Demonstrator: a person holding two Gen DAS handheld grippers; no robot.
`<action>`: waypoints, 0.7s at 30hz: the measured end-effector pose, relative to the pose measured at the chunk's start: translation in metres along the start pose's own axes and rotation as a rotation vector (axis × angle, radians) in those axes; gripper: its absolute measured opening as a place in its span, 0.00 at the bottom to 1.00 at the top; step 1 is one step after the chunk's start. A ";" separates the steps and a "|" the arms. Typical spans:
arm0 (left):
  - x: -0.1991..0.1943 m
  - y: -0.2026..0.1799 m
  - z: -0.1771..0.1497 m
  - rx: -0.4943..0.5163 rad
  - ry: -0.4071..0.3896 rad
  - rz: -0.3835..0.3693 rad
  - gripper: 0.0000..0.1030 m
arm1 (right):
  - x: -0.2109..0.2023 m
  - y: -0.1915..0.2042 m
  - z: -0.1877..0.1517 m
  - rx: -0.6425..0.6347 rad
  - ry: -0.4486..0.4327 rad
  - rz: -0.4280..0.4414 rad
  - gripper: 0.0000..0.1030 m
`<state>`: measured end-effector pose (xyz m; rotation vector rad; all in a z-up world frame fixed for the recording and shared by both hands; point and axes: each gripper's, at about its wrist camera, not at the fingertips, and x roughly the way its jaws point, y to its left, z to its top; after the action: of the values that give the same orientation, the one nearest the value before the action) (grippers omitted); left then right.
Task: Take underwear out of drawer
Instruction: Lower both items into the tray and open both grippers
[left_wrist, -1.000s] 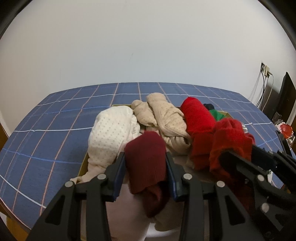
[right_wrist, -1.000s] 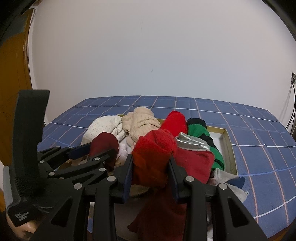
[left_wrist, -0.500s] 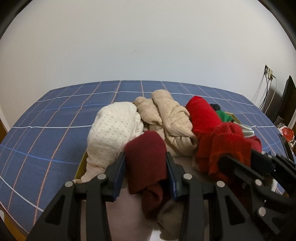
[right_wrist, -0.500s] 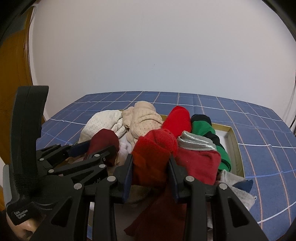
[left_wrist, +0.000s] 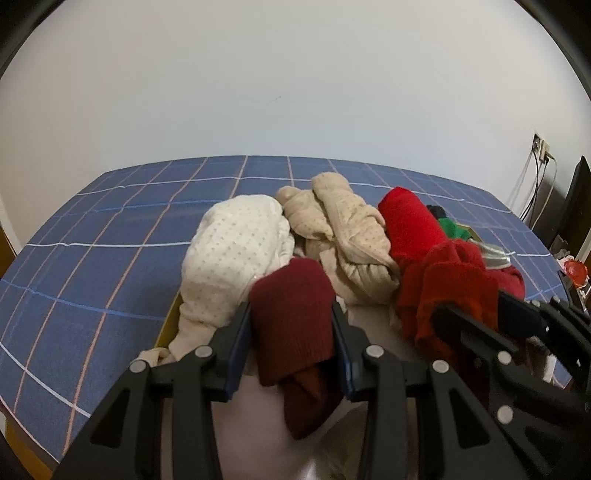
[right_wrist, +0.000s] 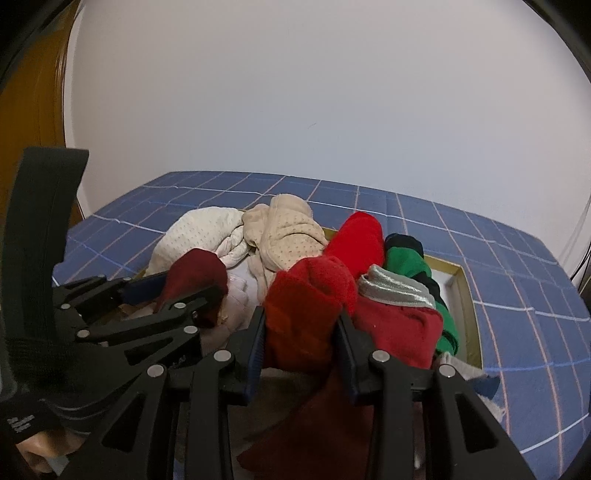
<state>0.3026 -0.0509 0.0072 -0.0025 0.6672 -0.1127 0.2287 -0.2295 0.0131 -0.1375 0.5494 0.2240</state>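
My left gripper (left_wrist: 291, 314) is shut on a dark red piece of underwear (left_wrist: 291, 332), which bunches between the pads and hangs down below them. My right gripper (right_wrist: 301, 325) is shut on a brighter red piece (right_wrist: 306, 302); darker red cloth hangs under it. The two grippers are side by side, left gripper (right_wrist: 184, 291) and right gripper (left_wrist: 480, 317) each showing in the other's view. Both are over the near end of a shallow drawer with a yellow rim (right_wrist: 469, 306), which lies on a blue checked cloth (left_wrist: 92, 266).
The drawer also holds a white dotted garment (left_wrist: 236, 251), a beige one (left_wrist: 343, 229), a bright red roll (left_wrist: 410, 221), a green and black one (right_wrist: 410, 258) and a red one with a silver waistband (right_wrist: 399, 317). A wall socket with cables (left_wrist: 539, 147) is at far right.
The right wrist view has tilted slightly, so the table now slopes down to the right. Both grippers keep their hold on the same cloth and have hardly moved.
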 end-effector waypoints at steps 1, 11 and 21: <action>0.001 0.000 0.000 0.004 0.001 0.003 0.40 | 0.002 0.001 0.001 -0.019 0.004 -0.011 0.38; -0.031 0.005 0.003 -0.013 0.002 0.106 0.89 | -0.010 -0.018 -0.002 0.008 0.031 0.108 0.53; -0.066 0.010 -0.006 -0.051 -0.056 0.073 0.99 | -0.060 -0.017 -0.011 0.128 -0.029 0.158 0.64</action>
<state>0.2481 -0.0342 0.0429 -0.0297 0.6133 -0.0252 0.1778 -0.2586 0.0372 0.0334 0.5447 0.3433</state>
